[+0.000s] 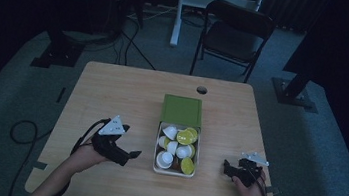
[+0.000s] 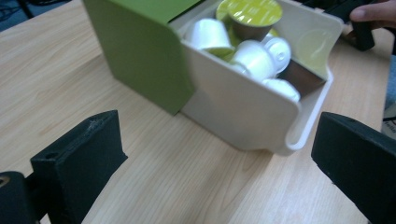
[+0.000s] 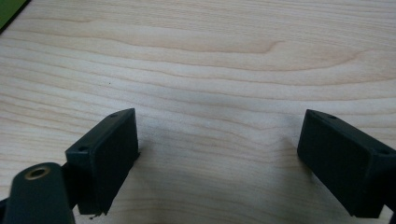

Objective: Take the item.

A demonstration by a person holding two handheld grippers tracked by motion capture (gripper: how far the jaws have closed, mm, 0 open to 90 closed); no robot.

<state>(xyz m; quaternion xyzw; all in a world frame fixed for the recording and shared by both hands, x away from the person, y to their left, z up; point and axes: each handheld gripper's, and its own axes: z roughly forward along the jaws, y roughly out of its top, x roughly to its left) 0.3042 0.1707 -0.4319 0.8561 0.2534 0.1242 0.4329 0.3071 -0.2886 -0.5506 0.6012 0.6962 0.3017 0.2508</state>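
A white drawer (image 1: 174, 170) full of coffee pods (image 1: 176, 148) is pulled out of its green sleeve (image 1: 181, 110) at mid-counter (image 1: 113, 90), front end toward the person, so the pods are exposed for picking. Pods are heaped loosely, some white-side up, some showing yellow-green lids; one lidded pod (image 2: 250, 14) is perched high on the pile in the left gripper view.

The left gripper (image 1: 127, 156) is held just beside the drawer's left side, jaws spread wide with nothing between them, aimed at the drawer's front corner (image 2: 285, 140) — probably lined up to reach for the drawer or a pod. No contact is seen yet.

The right gripper (image 1: 230, 169) is parked on the other side, apart from the drawer, jaws likewise open and empty over bare wood (image 3: 215, 93). It appears to be kept clear while waiting. A green edge (image 3: 10, 11) is caught at the corner of the right gripper view.
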